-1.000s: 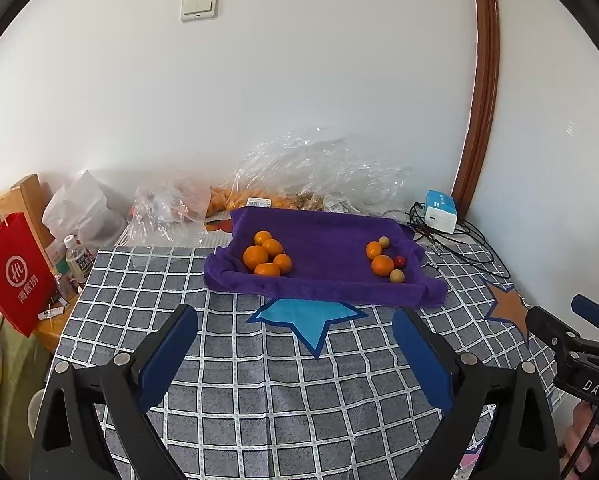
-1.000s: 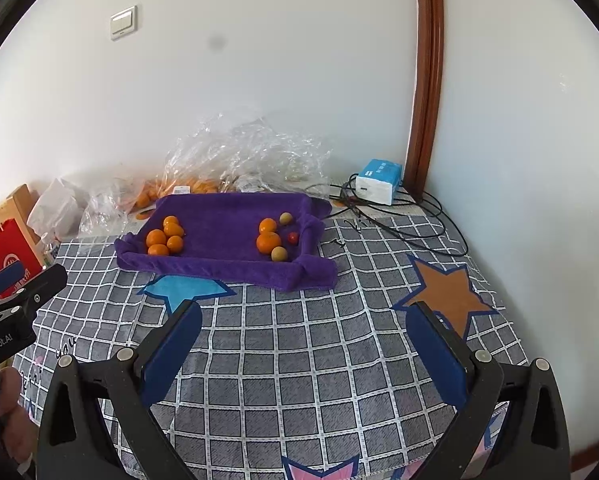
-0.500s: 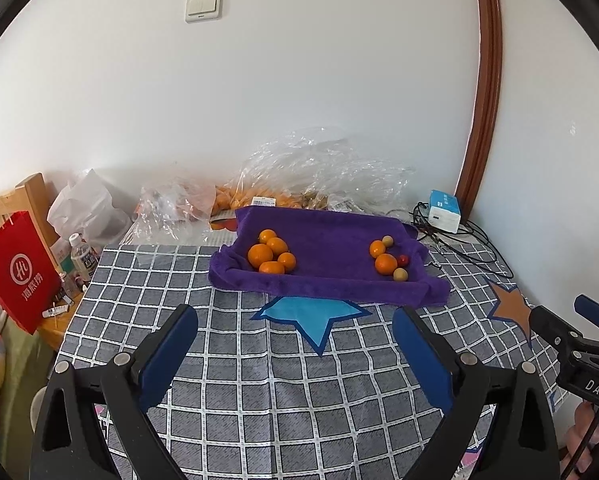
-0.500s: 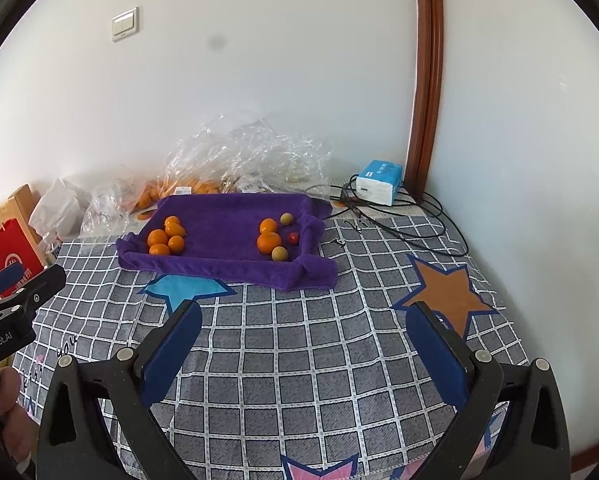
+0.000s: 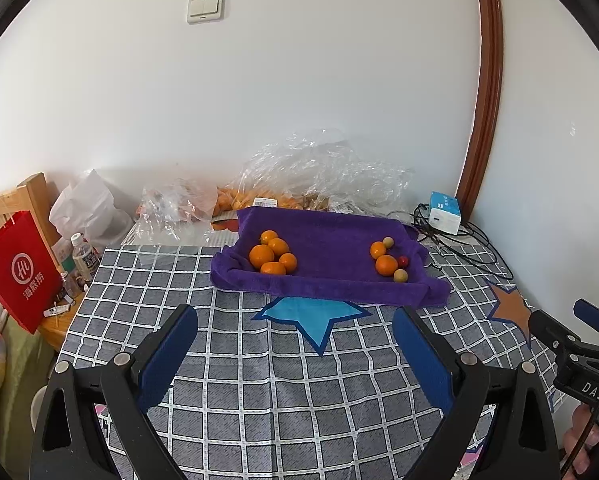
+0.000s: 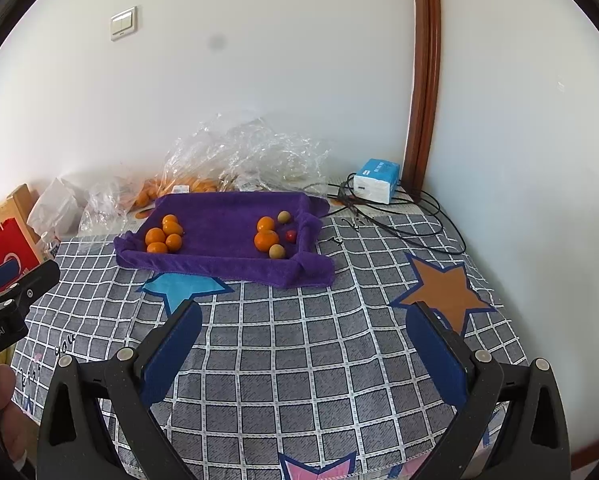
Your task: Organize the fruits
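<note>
Left wrist view: oranges [image 5: 273, 256] on purple towel [image 5: 331, 248] lie well beyond both grippers' wide-spread, empty fingers [image 5: 167, 356].

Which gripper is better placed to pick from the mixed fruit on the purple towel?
Probably the right gripper: open, and the mixed pile of oranges and small fruits lies nearly straight ahead. In the left gripper's view it sits off right.

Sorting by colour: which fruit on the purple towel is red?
The small red fruit in the right-hand cluster on the purple towel, beside the big orange; every other piece is orange or tan.
</note>
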